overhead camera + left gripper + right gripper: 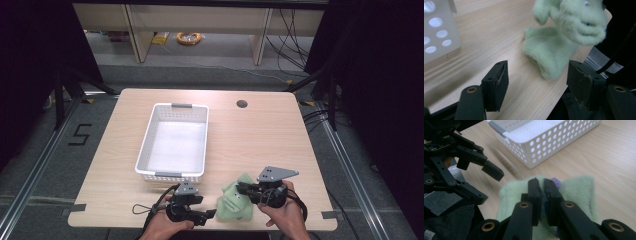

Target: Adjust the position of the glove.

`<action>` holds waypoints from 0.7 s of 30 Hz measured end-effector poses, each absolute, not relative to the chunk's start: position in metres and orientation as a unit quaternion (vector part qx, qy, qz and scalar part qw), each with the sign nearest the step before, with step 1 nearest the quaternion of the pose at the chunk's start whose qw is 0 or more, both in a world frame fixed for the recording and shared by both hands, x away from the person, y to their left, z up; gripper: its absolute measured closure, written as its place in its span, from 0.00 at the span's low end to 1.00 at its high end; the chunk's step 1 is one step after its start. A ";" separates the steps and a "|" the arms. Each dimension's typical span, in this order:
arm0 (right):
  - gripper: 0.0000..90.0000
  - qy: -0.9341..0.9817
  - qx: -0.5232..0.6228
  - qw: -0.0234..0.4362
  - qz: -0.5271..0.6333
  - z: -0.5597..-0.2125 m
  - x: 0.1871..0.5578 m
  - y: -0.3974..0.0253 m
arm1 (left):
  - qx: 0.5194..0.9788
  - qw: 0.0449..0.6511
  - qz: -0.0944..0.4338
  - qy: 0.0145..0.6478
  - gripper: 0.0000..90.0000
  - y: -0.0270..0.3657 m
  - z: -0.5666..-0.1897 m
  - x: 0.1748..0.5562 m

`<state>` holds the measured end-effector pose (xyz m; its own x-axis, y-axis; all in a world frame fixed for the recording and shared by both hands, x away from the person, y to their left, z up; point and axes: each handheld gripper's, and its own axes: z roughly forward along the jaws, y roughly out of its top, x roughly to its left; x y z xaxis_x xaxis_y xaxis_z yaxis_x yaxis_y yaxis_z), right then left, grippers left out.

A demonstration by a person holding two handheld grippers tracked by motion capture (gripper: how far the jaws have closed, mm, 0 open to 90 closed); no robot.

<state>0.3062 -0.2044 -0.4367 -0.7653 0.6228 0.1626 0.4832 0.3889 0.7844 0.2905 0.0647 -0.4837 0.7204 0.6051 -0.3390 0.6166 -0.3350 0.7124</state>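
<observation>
Right gripper (243,188) from the high view is pinched onto the green plush toy (235,201) at the near edge of the bench (260,135), with my left gripper (209,214) just beside the toy's left side, jaws spread. White perforated basket (174,142) sits further back on the bench, well apart from the toy.

Left gripper view: jaws wide apart with bare bench between them, plush toy (564,37) ahead (fuzzy and a bit blurred), basket corner (439,32) at the left.

Right gripper view: jaws nearly closed, gripping a dark bit of the toy (579,192); something purple peeks out just past the tips. Left gripper (486,182) gapes at left, basket (544,142) beyond.
</observation>
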 end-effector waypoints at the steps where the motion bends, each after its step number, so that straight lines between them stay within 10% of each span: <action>1: 0.95 0.828 0.339 0.067 0.442 -0.440 0.303 -0.201 | 0.817 0.440 -0.009 0.371 0.38 0.064 -0.483 0.289; 21: 0.92 0.813 0.374 0.042 0.443 -0.473 0.295 -0.195 | 0.826 0.439 -0.020 0.352 0.49 0.055 -0.487 0.286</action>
